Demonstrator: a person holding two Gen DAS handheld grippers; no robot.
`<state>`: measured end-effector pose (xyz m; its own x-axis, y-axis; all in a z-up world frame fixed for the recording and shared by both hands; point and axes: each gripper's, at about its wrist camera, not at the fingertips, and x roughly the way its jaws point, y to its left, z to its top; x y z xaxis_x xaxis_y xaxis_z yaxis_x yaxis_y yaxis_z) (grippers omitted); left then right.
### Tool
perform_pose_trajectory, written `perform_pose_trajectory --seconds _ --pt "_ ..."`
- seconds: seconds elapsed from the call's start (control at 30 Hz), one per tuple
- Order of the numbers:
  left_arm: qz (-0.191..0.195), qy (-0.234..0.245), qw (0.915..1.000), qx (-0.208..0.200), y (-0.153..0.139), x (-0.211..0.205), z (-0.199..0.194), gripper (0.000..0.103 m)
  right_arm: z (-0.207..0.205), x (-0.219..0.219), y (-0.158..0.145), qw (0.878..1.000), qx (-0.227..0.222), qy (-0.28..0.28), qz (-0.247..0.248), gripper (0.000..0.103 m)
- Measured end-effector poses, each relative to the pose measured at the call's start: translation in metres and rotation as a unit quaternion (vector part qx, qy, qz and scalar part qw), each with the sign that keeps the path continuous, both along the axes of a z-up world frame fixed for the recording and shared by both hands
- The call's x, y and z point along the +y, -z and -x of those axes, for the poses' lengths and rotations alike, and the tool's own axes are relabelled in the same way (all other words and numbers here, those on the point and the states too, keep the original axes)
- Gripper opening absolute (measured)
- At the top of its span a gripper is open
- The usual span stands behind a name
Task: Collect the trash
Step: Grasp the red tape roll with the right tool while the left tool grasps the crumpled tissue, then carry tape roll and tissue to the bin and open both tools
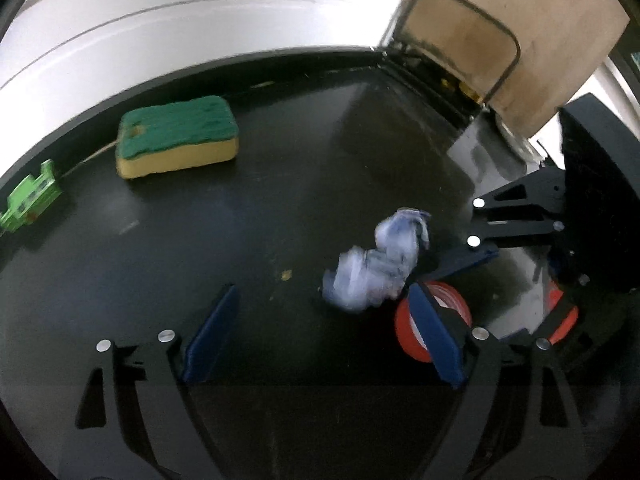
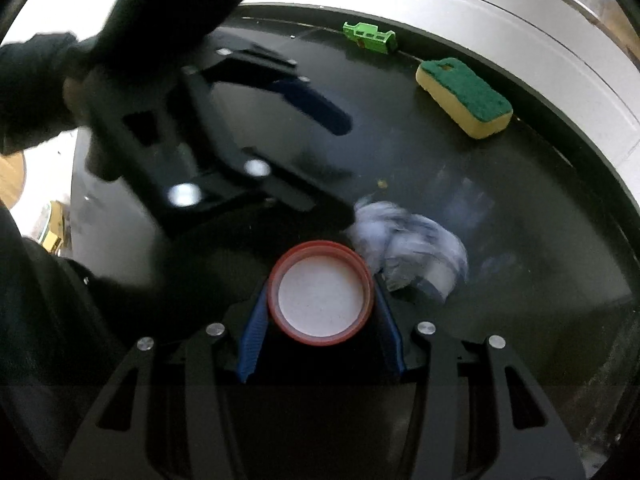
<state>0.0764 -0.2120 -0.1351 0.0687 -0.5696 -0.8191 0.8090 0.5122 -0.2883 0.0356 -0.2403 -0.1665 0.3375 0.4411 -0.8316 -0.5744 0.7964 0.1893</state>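
Note:
A crumpled white-and-blue wrapper (image 1: 376, 264) (image 2: 408, 252) lies blurred on the black tabletop (image 1: 280, 200). My left gripper (image 1: 322, 296) (image 2: 344, 168) stands open with its jaws wide; the wrapper sits just ahead of its right fingertip and no pad presses on it. In the right wrist view my right gripper (image 2: 320, 300) is shut on a red lid (image 2: 322, 298) with a white inside, one blue pad on each side. In the left wrist view that lid (image 1: 448, 300) shows partly behind my left gripper's right finger (image 1: 434, 332).
A green-and-yellow sponge (image 1: 176, 136) (image 2: 464, 96) and a small green toy (image 1: 32, 196) (image 2: 370, 36) lie near the table's far rim. A brown paper bag (image 1: 520, 40) stands open beyond the table corner. A dark sleeve (image 2: 40, 80) fills the right wrist view's left side.

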Motion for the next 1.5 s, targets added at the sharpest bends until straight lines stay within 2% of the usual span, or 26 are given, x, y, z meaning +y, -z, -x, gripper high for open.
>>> perform_pose_trajectory --seconds 0.1,0.27,0.4,0.43,0.5,0.6,0.67,0.77,1.0,1.17,1.3,1.5 --pt "-0.014 0.023 0.9996 -0.01 0.001 -0.013 0.002 0.084 0.004 -0.01 0.002 1.0 -0.004 0.012 0.001 0.049" --pt "-0.048 0.07 0.9951 -0.051 0.005 -0.049 0.014 0.083 0.021 -0.036 0.007 0.999 0.0 0.042 0.002 0.049" --pt "-0.073 0.077 0.9916 -0.074 0.016 -0.078 0.018 0.078 0.032 -0.06 0.012 0.997 0.007 0.082 -0.005 0.049" --pt "-0.08 0.074 0.9911 -0.077 0.019 -0.083 0.018 0.073 0.037 -0.064 0.012 0.996 0.008 0.089 -0.007 0.049" --pt "-0.09 0.065 0.9891 -0.097 0.021 -0.09 0.02 0.069 0.043 -0.073 0.014 0.994 0.008 0.108 -0.011 0.049" --pt "-0.089 0.051 0.99 -0.097 0.018 -0.096 0.023 0.041 0.049 -0.082 0.015 0.992 0.006 0.128 -0.017 0.049" --pt "-0.093 0.038 0.9904 -0.095 0.016 -0.096 0.025 0.035 0.05 -0.086 0.016 0.99 0.005 0.138 -0.022 0.049" --pt "-0.092 0.007 0.9911 -0.096 0.008 -0.09 0.033 0.034 0.054 -0.091 0.016 0.988 0.003 0.153 -0.03 0.049" --pt "-0.08 -0.075 0.9904 -0.085 -0.019 -0.041 0.061 0.034 0.057 -0.082 -0.006 0.988 -0.025 0.152 -0.019 0.049" --pt "-0.082 -0.141 0.9838 -0.074 -0.037 0.013 0.085 0.034 0.055 -0.053 -0.03 0.988 -0.044 0.149 -0.015 0.049" --pt "-0.083 -0.192 0.9753 -0.071 -0.051 0.063 0.102 0.034 0.051 -0.013 -0.049 0.989 -0.047 0.135 -0.022 0.049" --pt "-0.082 -0.288 0.9511 -0.075 -0.067 0.154 0.135 0.034 0.043 0.077 -0.082 0.995 -0.067 0.07 -0.031 0.049"
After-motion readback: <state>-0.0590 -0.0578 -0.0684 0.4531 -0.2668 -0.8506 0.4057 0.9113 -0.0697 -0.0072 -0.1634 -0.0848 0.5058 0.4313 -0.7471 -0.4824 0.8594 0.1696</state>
